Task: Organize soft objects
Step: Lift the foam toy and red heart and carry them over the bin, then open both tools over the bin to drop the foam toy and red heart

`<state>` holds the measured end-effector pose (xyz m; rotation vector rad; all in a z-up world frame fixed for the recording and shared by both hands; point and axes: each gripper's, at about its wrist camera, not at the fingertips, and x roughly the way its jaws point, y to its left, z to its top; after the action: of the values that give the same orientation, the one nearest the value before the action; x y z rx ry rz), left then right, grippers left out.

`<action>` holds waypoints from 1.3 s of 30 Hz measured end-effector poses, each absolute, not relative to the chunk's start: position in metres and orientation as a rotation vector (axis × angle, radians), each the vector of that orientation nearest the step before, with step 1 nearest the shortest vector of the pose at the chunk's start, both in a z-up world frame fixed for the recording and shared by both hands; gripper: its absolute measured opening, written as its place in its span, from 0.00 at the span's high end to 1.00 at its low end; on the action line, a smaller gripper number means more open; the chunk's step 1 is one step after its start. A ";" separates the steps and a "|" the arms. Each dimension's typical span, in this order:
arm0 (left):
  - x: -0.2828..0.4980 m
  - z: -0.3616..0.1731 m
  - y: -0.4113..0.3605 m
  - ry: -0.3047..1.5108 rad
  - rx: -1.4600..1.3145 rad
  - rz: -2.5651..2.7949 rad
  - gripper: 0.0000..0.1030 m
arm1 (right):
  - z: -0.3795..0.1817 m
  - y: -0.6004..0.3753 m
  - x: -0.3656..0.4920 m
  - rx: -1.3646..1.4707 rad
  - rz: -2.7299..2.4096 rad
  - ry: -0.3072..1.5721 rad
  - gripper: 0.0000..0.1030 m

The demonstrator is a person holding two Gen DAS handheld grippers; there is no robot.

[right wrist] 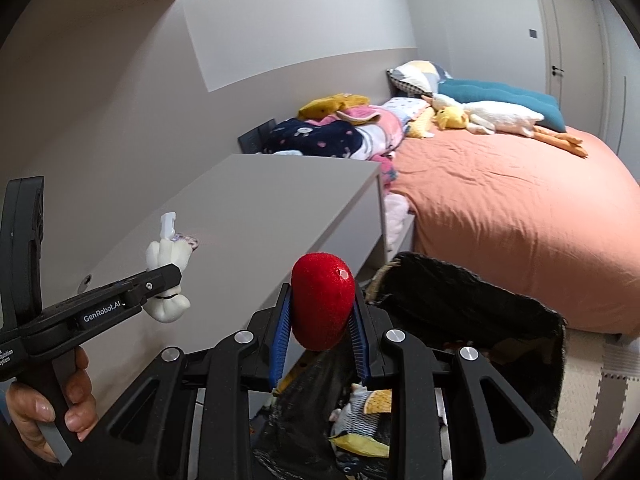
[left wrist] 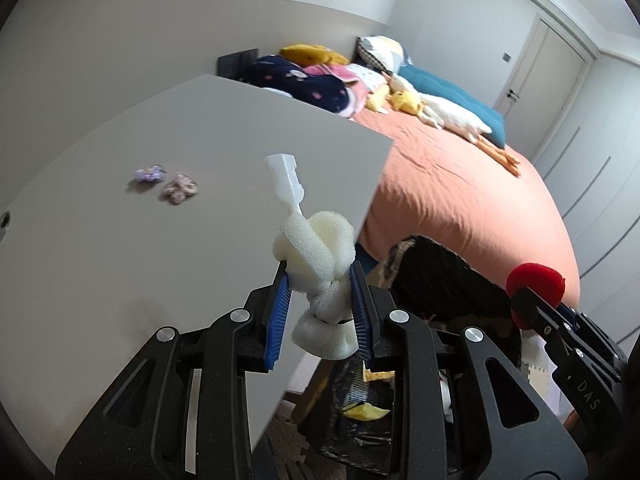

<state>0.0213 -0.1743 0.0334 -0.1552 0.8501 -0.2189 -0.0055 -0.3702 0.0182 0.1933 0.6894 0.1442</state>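
My left gripper [left wrist: 320,280] is shut on a white foam toy [left wrist: 320,264] with a white plastic handle [left wrist: 286,180], held over the right edge of the grey table [left wrist: 120,240]. The same foam toy [right wrist: 168,276] shows at the left of the right wrist view, clamped in the left gripper [right wrist: 170,280]. Between the blue pads of my right gripper [right wrist: 322,312] sits a red soft ball [right wrist: 322,304], squeezed and hanging above a black bag [right wrist: 460,312]. The red ball [left wrist: 536,280] also appears at the right edge of the left wrist view.
Two small crocheted items [left wrist: 168,182] lie on the grey table. The black bag [left wrist: 440,280] stands open on the floor beside the table, with soft toys [right wrist: 360,416] inside. Behind it is a bed with an orange sheet [right wrist: 500,200], plush animals [right wrist: 480,116] and folded blankets [right wrist: 340,132].
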 end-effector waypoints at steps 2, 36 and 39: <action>0.021 0.033 -0.183 0.852 -0.143 -0.237 0.72 | 0.019 -0.380 -0.009 0.203 0.128 0.684 0.72; -0.026 0.015 -0.306 0.807 0.300 -0.578 0.06 | 0.016 -0.501 -0.058 0.371 -0.230 0.603 0.23; -0.026 0.015 -0.305 0.807 0.299 -0.578 0.06 | 0.015 -0.499 -0.056 0.370 -0.228 0.608 0.23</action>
<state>-0.0262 -0.3052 0.0146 0.2990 0.8066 -0.5776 -0.0556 -0.4993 0.0154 0.3695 0.6082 -0.2277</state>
